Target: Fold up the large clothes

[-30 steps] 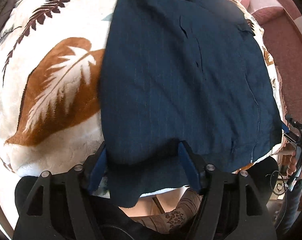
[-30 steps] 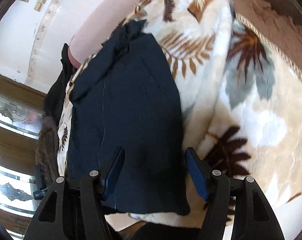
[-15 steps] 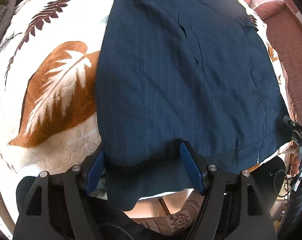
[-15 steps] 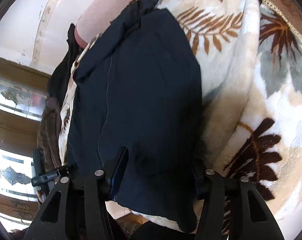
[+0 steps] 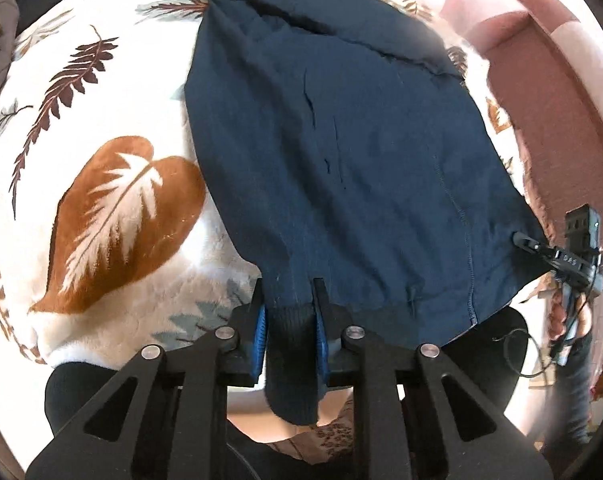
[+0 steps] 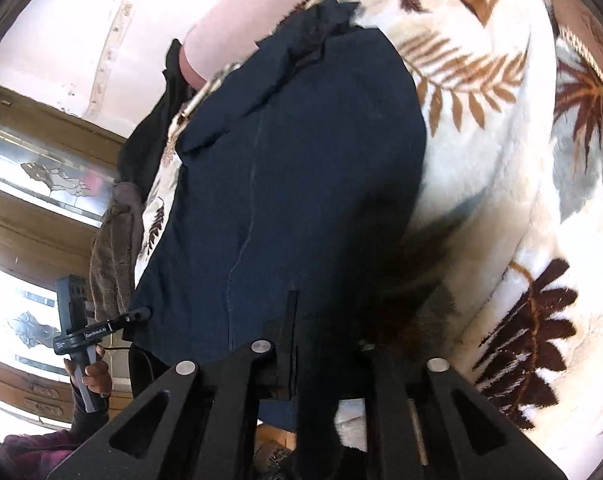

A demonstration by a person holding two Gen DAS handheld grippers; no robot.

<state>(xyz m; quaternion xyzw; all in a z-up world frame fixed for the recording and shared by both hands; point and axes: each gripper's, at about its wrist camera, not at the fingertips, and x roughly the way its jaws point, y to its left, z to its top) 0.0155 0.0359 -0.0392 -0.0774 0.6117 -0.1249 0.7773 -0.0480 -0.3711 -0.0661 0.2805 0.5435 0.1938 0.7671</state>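
Observation:
A large dark navy garment (image 5: 341, 152) lies spread on a cream blanket with leaf prints (image 5: 113, 208). My left gripper (image 5: 289, 316) is shut on the ribbed hem at the garment's near left corner. The other gripper shows at the right edge of the left wrist view (image 5: 557, 256), at the garment's right corner. In the right wrist view the garment (image 6: 301, 184) fills the middle, and my right gripper (image 6: 321, 344) is shut on its near hem, with the fabric covering the fingers.
A pink-brown sofa arm (image 5: 541, 92) stands at the right of the left wrist view. In the right wrist view, a wooden door with patterned glass (image 6: 41, 176) and a brown fuzzy cloth (image 6: 113, 256) sit left of the blanket (image 6: 501, 184).
Both grippers went from open around the near hem to shut on it. The hem is now bunched between the left fingers and lifted slightly.

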